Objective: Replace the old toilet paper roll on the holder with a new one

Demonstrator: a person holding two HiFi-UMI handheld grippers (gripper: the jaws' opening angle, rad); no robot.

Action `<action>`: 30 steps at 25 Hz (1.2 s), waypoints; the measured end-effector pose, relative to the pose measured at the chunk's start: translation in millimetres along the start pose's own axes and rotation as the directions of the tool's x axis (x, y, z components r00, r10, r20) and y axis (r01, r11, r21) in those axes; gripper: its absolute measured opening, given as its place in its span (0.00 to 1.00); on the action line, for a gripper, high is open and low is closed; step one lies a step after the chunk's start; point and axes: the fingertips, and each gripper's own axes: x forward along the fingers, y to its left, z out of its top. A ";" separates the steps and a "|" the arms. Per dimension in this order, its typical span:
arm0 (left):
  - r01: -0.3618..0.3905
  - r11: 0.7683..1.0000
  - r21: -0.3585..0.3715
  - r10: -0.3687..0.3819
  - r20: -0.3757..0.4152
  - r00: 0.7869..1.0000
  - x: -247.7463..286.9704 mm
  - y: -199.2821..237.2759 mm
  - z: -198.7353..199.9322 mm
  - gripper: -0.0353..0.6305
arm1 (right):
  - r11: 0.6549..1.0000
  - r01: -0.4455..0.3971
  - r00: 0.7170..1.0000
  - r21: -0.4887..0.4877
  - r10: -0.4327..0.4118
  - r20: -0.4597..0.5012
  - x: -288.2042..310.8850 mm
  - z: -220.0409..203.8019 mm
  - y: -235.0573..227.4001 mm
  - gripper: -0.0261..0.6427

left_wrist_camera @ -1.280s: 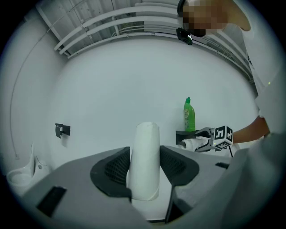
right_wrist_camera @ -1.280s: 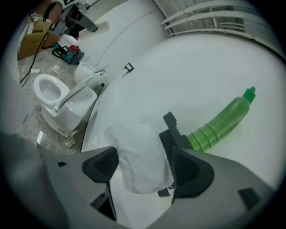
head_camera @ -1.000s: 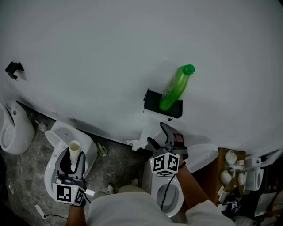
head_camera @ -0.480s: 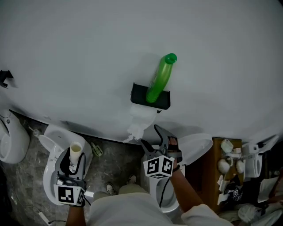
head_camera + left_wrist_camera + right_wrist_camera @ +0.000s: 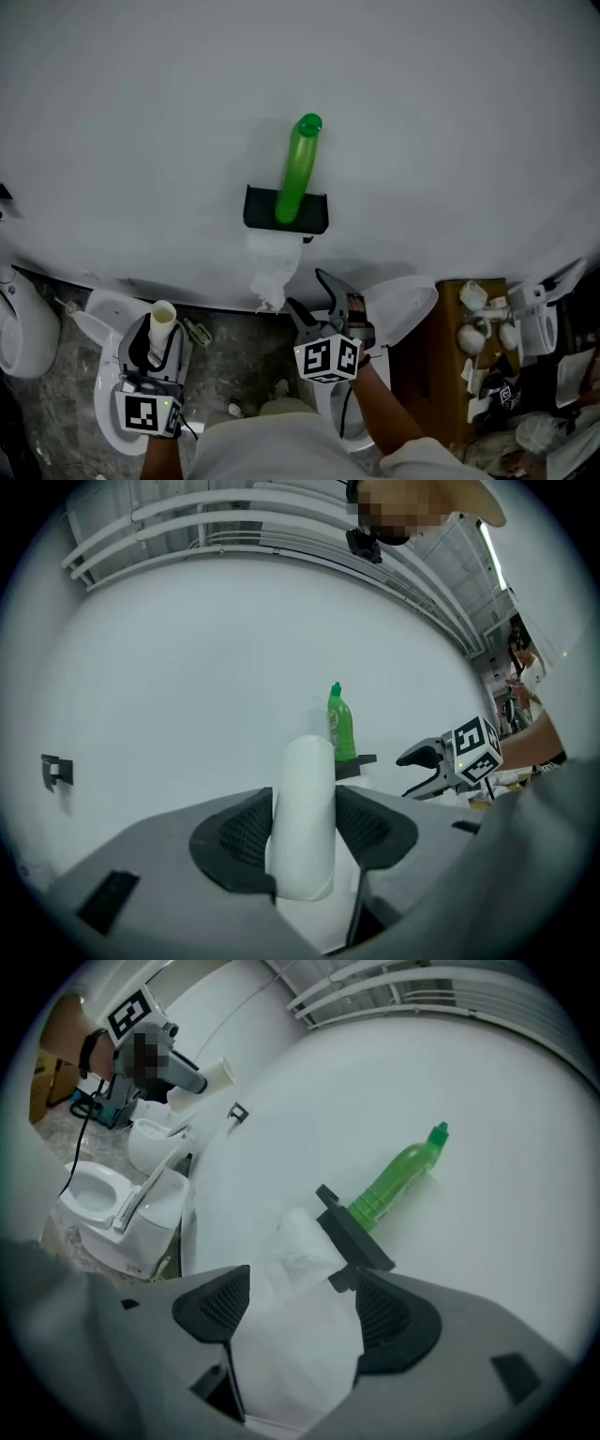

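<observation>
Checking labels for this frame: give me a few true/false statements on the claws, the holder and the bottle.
1. The left claw is closed on a pale cardboard tube. True.
2. The green bottle lies on the floor. False: it stands on the black holder fixed to the wall.
3. Paper hangs down below the black holder. True.
4. The right claw is clamped on the green bottle. False: its jaws stand apart, below the holder near the hanging paper, and it holds no bottle.
</observation>
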 end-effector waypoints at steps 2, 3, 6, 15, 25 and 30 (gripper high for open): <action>0.018 1.000 0.007 -0.018 0.012 1.000 10.1 -5.6 4.7 0.37 | 0.998 0.020 1.000 0.056 -0.020 0.001 -3.8 -7.3 -9.5 0.56; 0.028 1.000 0.011 -0.029 0.019 0.999 15.0 -9.2 7.7 0.37 | 0.996 0.027 1.000 0.087 -0.027 -0.004 -6.1 -12.3 -14.0 0.53; 0.061 0.998 0.027 -0.062 0.037 0.997 27.9 -21.6 16.1 0.37 | 0.982 0.041 0.999 0.183 -0.037 -0.025 -12.1 -29.8 -26.8 0.42; 0.117 0.991 0.065 -0.121 0.058 0.991 59.6 -41.5 32.4 0.37 | 0.833 0.127 0.991 0.539 -0.129 -0.035 -34.6 -78.8 -75.3 0.18; 0.118 0.988 0.103 -0.128 0.091 0.988 74.1 -39.3 54.6 0.37 | 0.644 0.216 0.949 0.734 -0.315 -0.003 -101.8 -110.9 -154.7 0.04; 0.076 0.995 0.068 -0.083 0.111 0.990 71.1 -24.9 60.9 0.37 | 0.640 0.256 0.913 0.724 -0.407 0.038 -143.4 -97.6 -185.0 0.04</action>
